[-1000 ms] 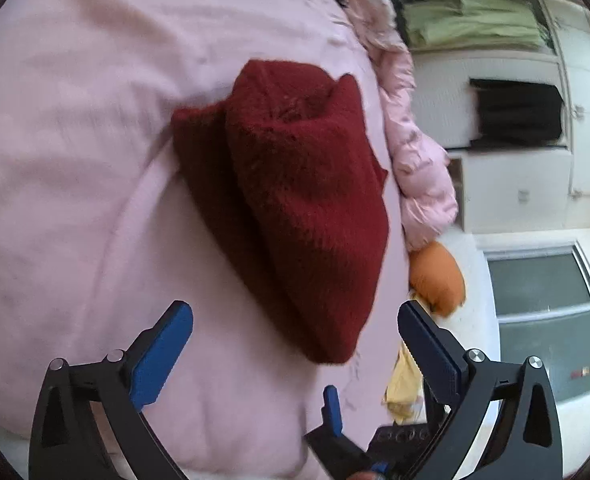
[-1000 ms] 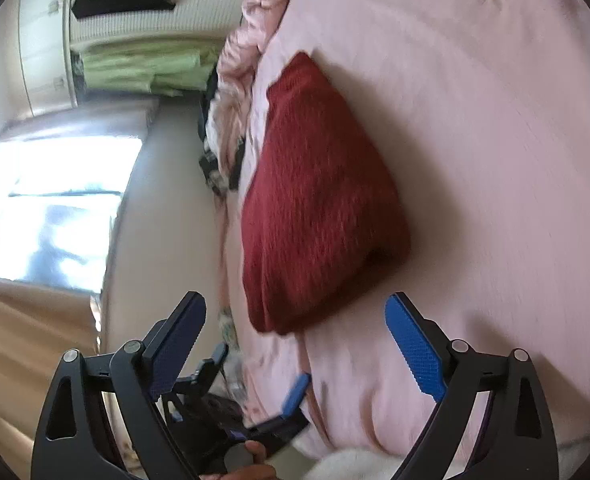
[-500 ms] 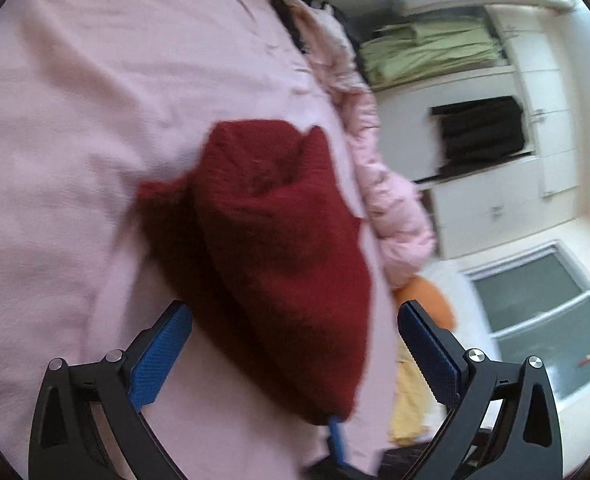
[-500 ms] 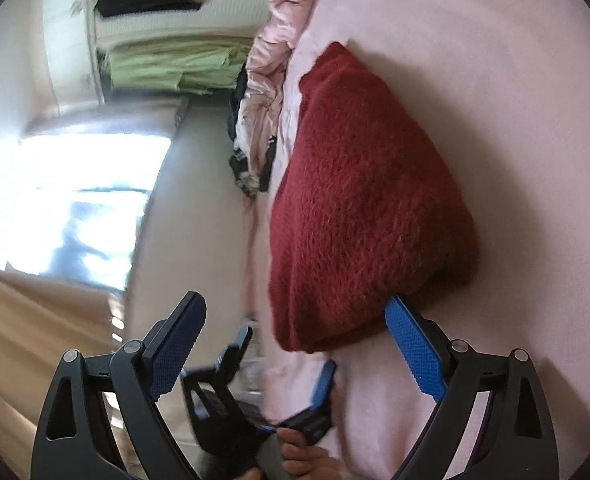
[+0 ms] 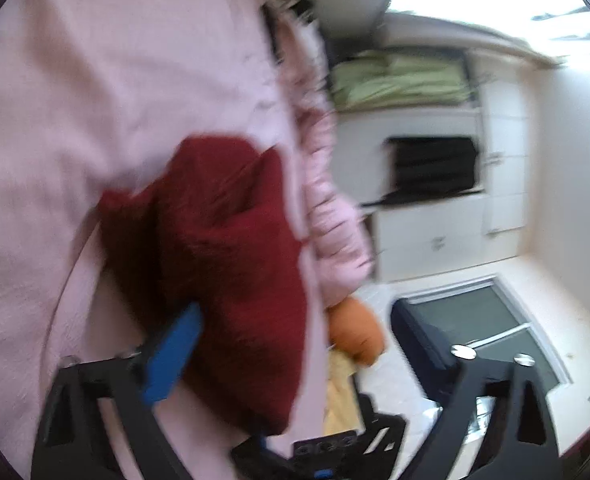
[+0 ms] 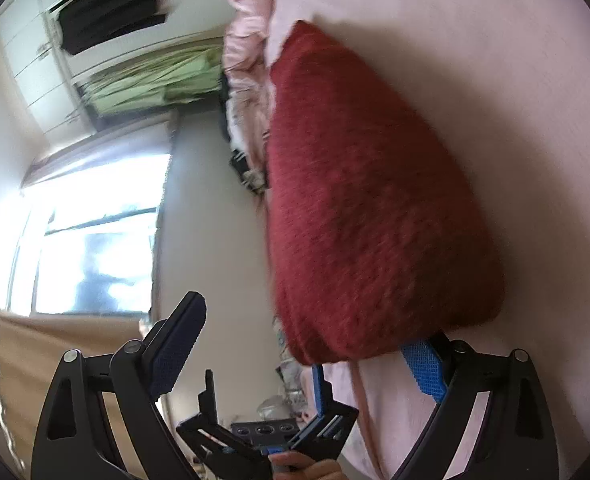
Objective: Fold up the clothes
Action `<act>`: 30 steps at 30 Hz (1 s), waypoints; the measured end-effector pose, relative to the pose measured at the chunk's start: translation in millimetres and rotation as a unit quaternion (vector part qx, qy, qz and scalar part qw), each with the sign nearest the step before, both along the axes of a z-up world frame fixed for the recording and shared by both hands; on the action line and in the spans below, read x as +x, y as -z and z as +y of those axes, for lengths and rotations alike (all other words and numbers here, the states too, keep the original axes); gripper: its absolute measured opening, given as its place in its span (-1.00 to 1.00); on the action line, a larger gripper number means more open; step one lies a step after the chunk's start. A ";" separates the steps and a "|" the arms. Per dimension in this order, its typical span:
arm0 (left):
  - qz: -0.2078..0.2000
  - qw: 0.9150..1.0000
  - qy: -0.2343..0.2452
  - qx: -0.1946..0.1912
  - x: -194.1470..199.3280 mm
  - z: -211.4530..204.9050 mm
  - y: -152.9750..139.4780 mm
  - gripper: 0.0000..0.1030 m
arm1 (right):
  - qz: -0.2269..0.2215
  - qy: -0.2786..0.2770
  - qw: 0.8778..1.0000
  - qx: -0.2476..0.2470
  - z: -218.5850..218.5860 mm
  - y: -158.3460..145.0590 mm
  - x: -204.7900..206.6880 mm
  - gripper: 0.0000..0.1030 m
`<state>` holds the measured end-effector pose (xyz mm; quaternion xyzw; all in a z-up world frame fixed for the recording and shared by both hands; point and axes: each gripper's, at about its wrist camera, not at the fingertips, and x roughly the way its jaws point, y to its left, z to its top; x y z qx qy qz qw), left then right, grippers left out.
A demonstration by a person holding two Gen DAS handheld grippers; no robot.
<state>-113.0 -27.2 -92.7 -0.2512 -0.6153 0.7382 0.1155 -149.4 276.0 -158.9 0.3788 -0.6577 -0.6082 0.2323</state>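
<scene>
I judge the step in hand to be taking hold of the folded dark red fuzzy knit garment (image 5: 231, 264) at its near end, one gripper on each side, to lift or turn it as a bundle; to do that well I would slide the lower finger of each gripper flat along the pink bed cover (image 5: 95, 80) and under all the layers at once, close only when the whole thickness sits between the pads, and move both hands level and together so the fold does not spill; the knit looks soft and thick, so I would expect it to sag between two grips.

The left gripper (image 5: 295, 360) has its jaws wide open and holds nothing; its blue left pad (image 5: 171, 356) lies against the garment's near left edge, while the other finger stands out past the bed edge, so the garment's near corner sits between them; the view is blurred, so I cannot tell whether the pad is under the cloth or only beside it.

The right gripper (image 6: 303, 352) is likewise spread wide and empty; its right pad (image 6: 425, 368) sits just below the garment's (image 6: 367, 200) rounded near end, partly hidden by it; the left pad (image 6: 177, 344) hangs off the bed, well apart from the cloth.
</scene>
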 end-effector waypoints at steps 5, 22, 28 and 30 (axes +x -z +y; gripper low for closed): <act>-0.045 0.999 -0.005 0.000 -8.4 -2.7 12.9 -0.29 | -0.047 0.002 0.999 0.006 7.0 14.5 5.7 -0.22; -0.061 0.997 0.043 -0.013 -15.9 15.2 12.6 0.50 | -0.016 -0.037 0.999 -0.034 -6.8 8.3 -3.6 -0.06; -0.056 0.998 0.002 0.002 -17.8 5.1 19.6 -0.66 | 0.028 -0.060 0.998 -0.003 -11.3 -7.1 -3.6 -0.75; -0.062 0.998 -0.003 0.012 -17.0 3.0 23.9 -0.73 | -0.015 -0.060 0.998 -0.016 -10.4 9.5 -0.4 -0.73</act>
